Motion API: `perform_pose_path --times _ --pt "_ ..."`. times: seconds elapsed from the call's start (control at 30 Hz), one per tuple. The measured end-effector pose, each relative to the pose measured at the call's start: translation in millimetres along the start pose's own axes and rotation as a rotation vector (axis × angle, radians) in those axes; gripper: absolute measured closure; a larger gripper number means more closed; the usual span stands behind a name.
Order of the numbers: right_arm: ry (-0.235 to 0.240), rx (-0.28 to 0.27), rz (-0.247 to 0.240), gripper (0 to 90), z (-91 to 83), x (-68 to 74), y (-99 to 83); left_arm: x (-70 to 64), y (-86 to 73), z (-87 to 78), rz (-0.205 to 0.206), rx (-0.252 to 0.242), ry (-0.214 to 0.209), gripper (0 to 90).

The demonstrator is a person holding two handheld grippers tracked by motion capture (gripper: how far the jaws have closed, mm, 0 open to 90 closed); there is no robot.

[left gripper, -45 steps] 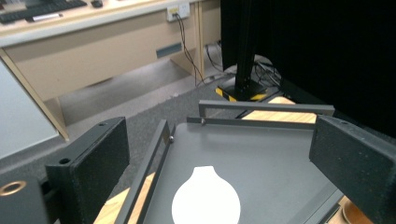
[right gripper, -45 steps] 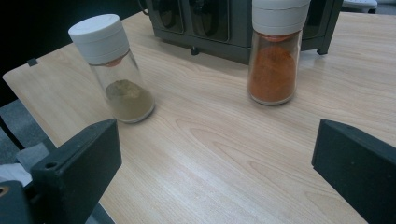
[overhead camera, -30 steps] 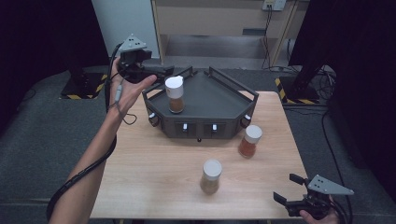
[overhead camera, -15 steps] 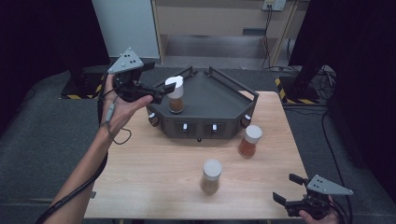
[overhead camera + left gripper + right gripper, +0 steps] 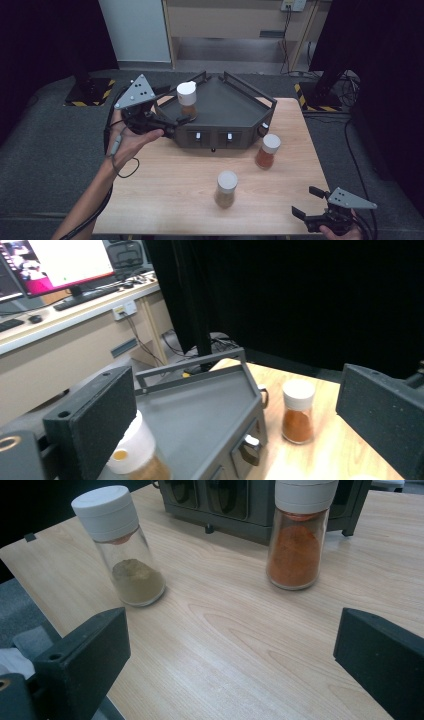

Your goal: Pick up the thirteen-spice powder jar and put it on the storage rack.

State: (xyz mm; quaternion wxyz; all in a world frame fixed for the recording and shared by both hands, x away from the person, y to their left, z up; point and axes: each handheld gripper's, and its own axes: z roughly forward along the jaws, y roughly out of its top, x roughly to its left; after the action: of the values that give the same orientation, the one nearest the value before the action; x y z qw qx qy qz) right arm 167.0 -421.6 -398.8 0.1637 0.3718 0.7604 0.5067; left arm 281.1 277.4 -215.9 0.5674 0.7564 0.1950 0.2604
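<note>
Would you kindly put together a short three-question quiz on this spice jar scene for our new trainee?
1. True or false: the left gripper grips the jar on the rack.
2. How many jars stand directly on the table?
3. Which jar is nearer the right gripper: A) the orange-powder jar, B) the greenish-powder jar?

Key
1. False: its jaws stand open beside the jar, which rests on the dark rack.
2. Two.
3. B, in the high view.
</note>
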Motion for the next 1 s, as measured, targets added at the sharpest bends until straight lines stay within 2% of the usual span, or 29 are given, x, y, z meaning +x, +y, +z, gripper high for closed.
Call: perform_pose_path --times 0.17,0.23,0.5,0.63,0.87,1.0 --pt "-0.001 0.001 -0.003 2.4 -0.1 0.4 0.1 -7.2 -13.8 -6.5 -0.009 -0.003 -0.012 1.0" --pt "-0.001 0.001 -0.002 2.4 0.2 0.3 0.2 -11.6 -19.2 -10.1 0.000 0.002 0.001 0.6" --pt "-0.003 0.006 -0.005 2.4 0.4 1.2 1.0 -17.3 -46.9 -23.8 -0.041 0.006 0.011 0.6" --pt "-0.003 0.006 -0.005 2.4 0.4 1.3 1.0 -20.1 -63.9 -32.3 -0.069 0.019 0.023 0.4" --pt "-0.006 0.009 -0.005 2.4 1.0 1.8 1.4 -24.5 -98.8 -41.8 -0.144 0.035 0.040 0.1" --pt "-0.008 0.009 -0.005 2.4 1.0 2.2 1.5 -27.7 -112.8 -43.8 -0.162 0.047 0.050 0.0"
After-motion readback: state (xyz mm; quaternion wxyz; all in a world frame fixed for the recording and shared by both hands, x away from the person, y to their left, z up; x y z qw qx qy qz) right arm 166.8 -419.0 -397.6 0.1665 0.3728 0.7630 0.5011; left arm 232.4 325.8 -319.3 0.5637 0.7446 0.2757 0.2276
